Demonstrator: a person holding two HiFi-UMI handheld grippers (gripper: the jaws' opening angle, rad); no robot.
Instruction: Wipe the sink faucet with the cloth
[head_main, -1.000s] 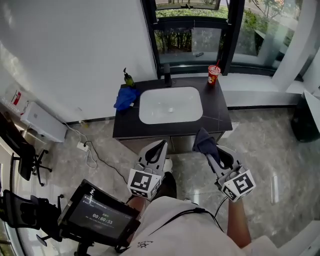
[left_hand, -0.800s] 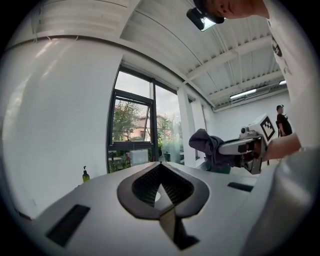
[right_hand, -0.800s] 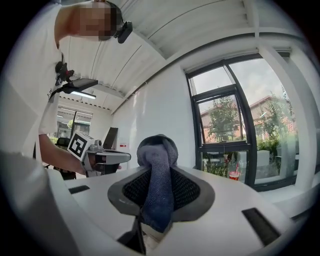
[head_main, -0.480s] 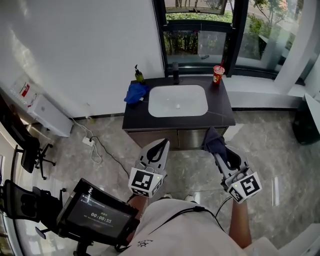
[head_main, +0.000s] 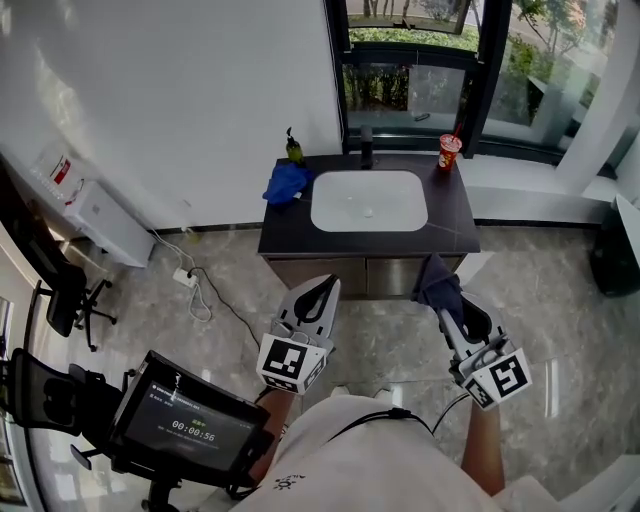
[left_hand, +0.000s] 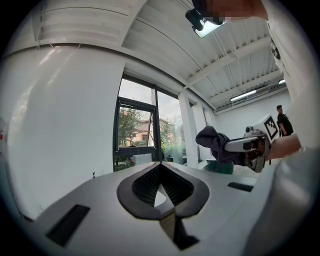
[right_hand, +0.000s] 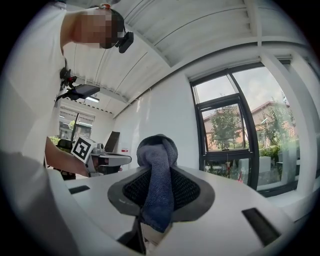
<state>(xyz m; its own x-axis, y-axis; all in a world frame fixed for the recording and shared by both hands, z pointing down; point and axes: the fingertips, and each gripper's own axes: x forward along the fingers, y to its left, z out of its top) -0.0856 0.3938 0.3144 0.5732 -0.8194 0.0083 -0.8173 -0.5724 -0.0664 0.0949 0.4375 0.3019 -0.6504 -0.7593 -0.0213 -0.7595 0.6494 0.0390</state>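
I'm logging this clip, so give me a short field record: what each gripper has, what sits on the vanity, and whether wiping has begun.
left gripper: jaws together, nothing in them
right gripper: shut on a dark cloth
counter: white sink, black faucet behind it, red cup at the right, blue rag and soap bottle at the left
wiping: not begun; both grippers are short of the counter, and the dark cloth is apart from the faucet
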